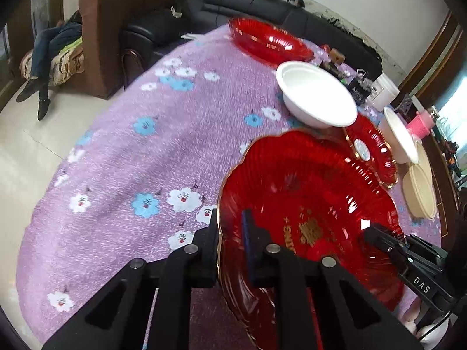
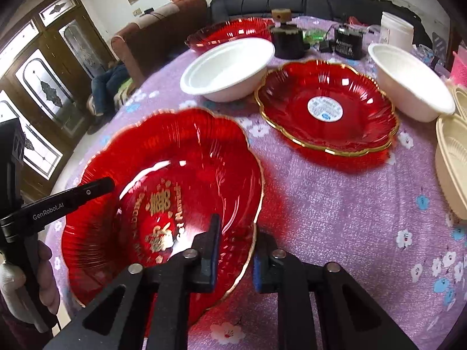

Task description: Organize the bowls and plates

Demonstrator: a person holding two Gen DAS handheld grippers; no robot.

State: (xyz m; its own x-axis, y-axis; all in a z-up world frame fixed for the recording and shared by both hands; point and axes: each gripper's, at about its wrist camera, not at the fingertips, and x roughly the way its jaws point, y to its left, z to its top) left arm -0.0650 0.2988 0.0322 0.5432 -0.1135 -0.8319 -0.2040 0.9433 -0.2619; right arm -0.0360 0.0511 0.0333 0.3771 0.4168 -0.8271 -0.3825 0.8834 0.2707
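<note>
A big red plate (image 1: 306, 204) with a gold rim and gold lettering lies tilted at the near edge of the table. My left gripper (image 1: 230, 218) is shut on its left rim, which runs between the two fingers. In the right wrist view my right gripper (image 2: 237, 230) is shut on the same red plate (image 2: 175, 175) at its right rim. Each gripper shows in the other's view: the right gripper (image 1: 379, 233) and the left gripper (image 2: 102, 185). Behind lie a stack of red plates (image 2: 325, 108) with a white sticker, two white bowls (image 2: 230, 67) (image 2: 408, 84) and a far red plate (image 2: 230, 33).
A purple flowered cloth (image 1: 131, 160) covers the round table. Cream containers (image 2: 452, 160) stand at the right edge; a white tub (image 2: 395, 32) and black gadgets (image 2: 347, 43) are at the back. Beyond are sofas, with a person (image 1: 55, 46) lying on one. A hand (image 2: 43, 277) holds the left gripper.
</note>
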